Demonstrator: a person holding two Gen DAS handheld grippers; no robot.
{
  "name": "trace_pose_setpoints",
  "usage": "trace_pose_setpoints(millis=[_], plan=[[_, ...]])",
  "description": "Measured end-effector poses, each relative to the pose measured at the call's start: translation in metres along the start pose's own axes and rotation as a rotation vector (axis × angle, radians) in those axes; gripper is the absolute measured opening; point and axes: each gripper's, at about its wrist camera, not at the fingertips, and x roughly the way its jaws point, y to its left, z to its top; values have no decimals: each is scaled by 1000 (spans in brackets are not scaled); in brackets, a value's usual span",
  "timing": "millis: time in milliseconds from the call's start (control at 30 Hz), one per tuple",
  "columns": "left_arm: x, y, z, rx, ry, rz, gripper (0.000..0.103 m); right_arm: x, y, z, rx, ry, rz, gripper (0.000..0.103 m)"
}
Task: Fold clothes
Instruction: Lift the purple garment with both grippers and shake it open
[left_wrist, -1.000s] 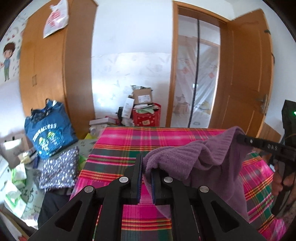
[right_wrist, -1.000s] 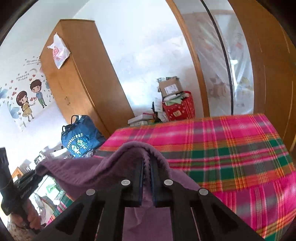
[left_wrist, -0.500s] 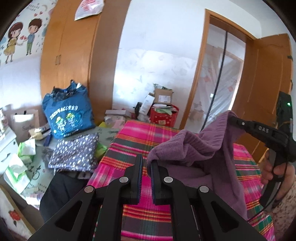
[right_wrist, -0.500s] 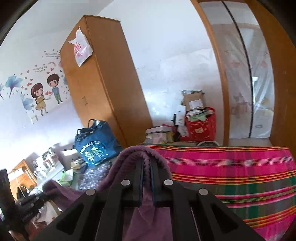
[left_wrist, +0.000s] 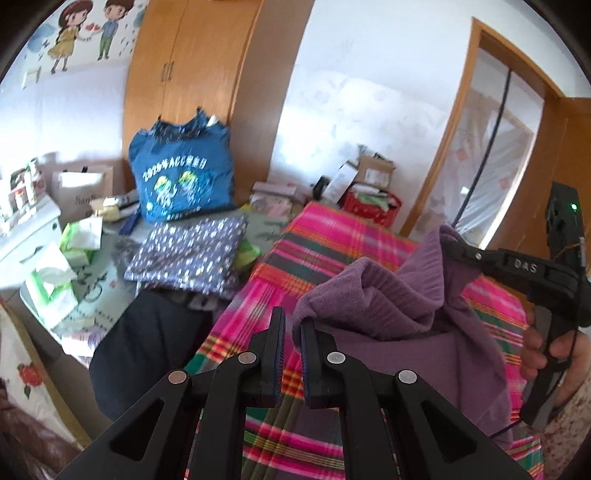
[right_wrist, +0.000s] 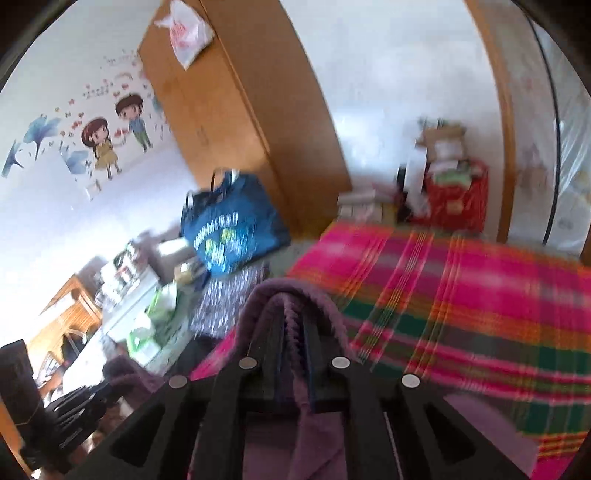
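Left wrist view: your left gripper (left_wrist: 291, 328) has its jaws nearly together, with a corner of the purple sweater (left_wrist: 399, 306) pinched at the tip of the right-hand pad; whether the jaws truly clamp it, you cannot tell from here. The sweater hangs in the air above the plaid blanket (left_wrist: 325, 243), stretching toward 3 o'clock, where your right gripper (left_wrist: 454, 243) bites its other end, with your hand (left_wrist: 539, 350) on the grip. At 10 o'clock lies a dotted garment (left_wrist: 188, 254), with a blue bag (left_wrist: 181, 181) behind it against the wardrobe (left_wrist: 207, 74).

Right wrist view, blurred: your right gripper (right_wrist: 293, 325) has its jaws clenched on a fold of the sweater (right_wrist: 295, 291), which drapes over both fingers. The blanket (right_wrist: 461, 295) fills 3 o'clock. The bag (right_wrist: 229, 229) sits at 11 o'clock. Your left gripper (right_wrist: 96, 397) shows at 8 o'clock with purple cloth at its tip.
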Motion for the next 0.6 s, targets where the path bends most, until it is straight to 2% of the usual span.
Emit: trace_pose_setpoints(millis=[100,200,400,600], plan=[[13,6,-8,-10,39,15,8,3,-7,-10,15,39,-20,19],[26,12,-17,-28,84,26,8,-15,-19,-19,28,37,-19,31],[47,22,-34,-56,158,38,8,-82,-58,-57,98,13,-62,36],[51,25,-37,-62,178,42,8,-139,-103,-116,188,16,-194,37]])
